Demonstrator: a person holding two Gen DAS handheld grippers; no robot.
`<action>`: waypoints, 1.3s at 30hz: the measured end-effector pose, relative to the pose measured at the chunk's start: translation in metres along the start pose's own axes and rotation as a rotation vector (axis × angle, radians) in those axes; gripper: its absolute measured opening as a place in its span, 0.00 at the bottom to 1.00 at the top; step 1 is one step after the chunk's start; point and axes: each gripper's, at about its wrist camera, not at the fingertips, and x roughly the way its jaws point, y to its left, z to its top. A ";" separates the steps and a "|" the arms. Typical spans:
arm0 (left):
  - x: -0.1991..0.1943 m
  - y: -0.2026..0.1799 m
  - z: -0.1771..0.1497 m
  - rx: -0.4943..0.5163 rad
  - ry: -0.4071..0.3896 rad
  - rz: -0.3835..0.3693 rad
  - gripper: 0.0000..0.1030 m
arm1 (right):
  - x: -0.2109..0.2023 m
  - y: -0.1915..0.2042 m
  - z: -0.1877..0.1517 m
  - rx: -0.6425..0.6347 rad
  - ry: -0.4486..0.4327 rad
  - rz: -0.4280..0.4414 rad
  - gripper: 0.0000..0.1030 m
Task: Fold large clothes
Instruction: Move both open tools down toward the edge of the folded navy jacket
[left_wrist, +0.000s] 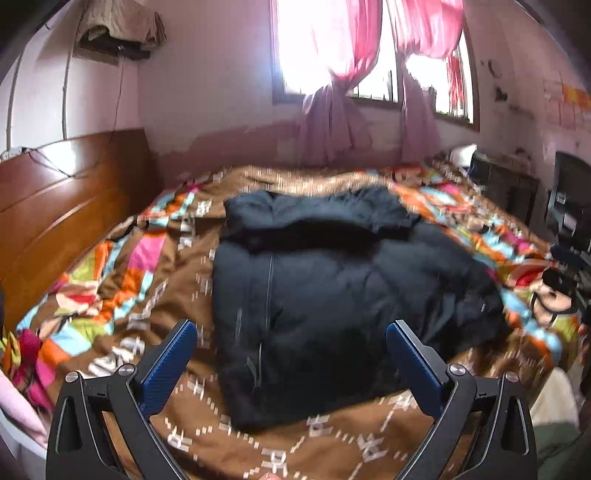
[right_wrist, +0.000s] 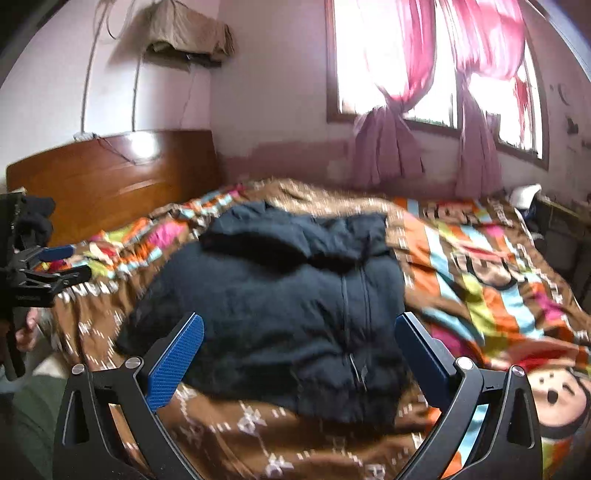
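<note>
A large black padded jacket (left_wrist: 332, 288) lies bunched on the bed's patterned quilt (left_wrist: 122, 280), zipper facing up, hood end toward the window. My left gripper (left_wrist: 291, 328) hovers above its near edge, open, nothing between the blue pads. In the right wrist view the same jacket (right_wrist: 280, 302) fills the middle. My right gripper (right_wrist: 299, 321) is open above its near hem and holds nothing. The left gripper (right_wrist: 62, 264) also shows at the far left edge of that view, apart from the jacket.
A wooden headboard (left_wrist: 62, 206) stands at the left of the bed. Pink curtains (left_wrist: 332, 122) hang by the window behind. Dark furniture (left_wrist: 569, 206) sits to the right of the bed. Both views are blurred by motion.
</note>
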 end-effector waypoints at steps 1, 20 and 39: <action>0.004 0.001 -0.006 0.004 0.020 0.003 1.00 | 0.004 -0.003 -0.006 0.001 0.021 -0.006 0.99; 0.066 0.003 -0.085 -0.035 0.253 0.103 1.00 | 0.074 -0.017 -0.085 0.064 0.353 -0.044 0.99; 0.082 0.006 -0.095 -0.051 0.274 0.118 1.00 | 0.130 -0.010 -0.092 -0.212 0.451 -0.207 0.99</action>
